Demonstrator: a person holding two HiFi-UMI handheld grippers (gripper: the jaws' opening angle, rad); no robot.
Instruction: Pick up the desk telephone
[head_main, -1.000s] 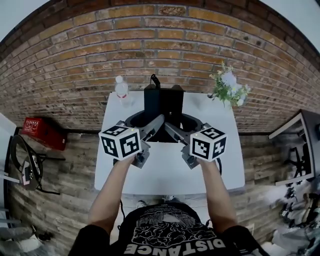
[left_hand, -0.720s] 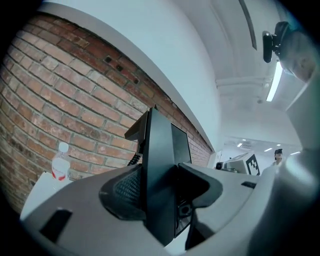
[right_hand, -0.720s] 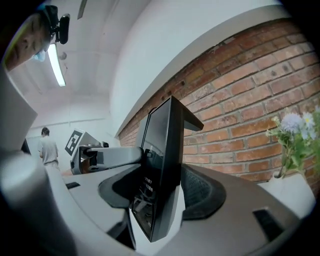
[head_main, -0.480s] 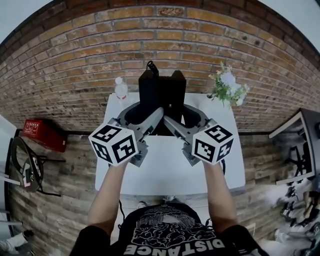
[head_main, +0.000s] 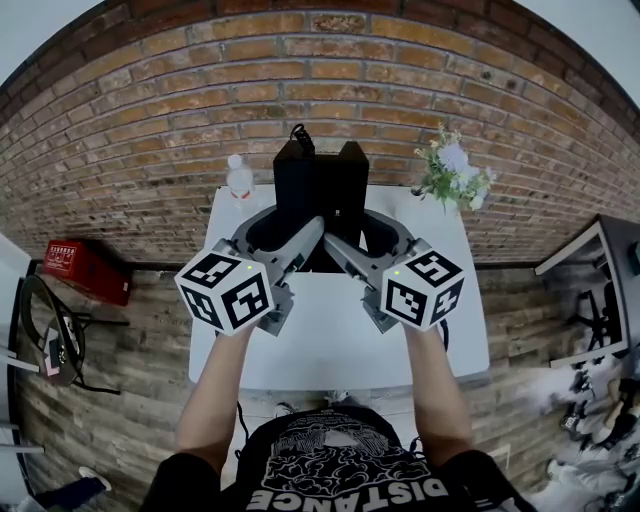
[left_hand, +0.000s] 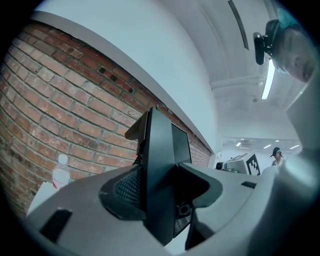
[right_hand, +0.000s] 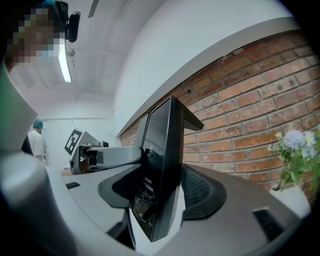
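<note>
jaws of left gripper (head_main: 285, 232) and right gripper (head_main: 365, 236) clamp upright black desk telephone (head_main: 320, 180)

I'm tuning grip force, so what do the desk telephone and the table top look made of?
Desk telephone: seemingly hard black plastic, with matte edges and a glossier face that catches reflections. Table top: smooth, flat white with a dull sheen, probably laminate or painted board; the pictures leave that open.
</note>
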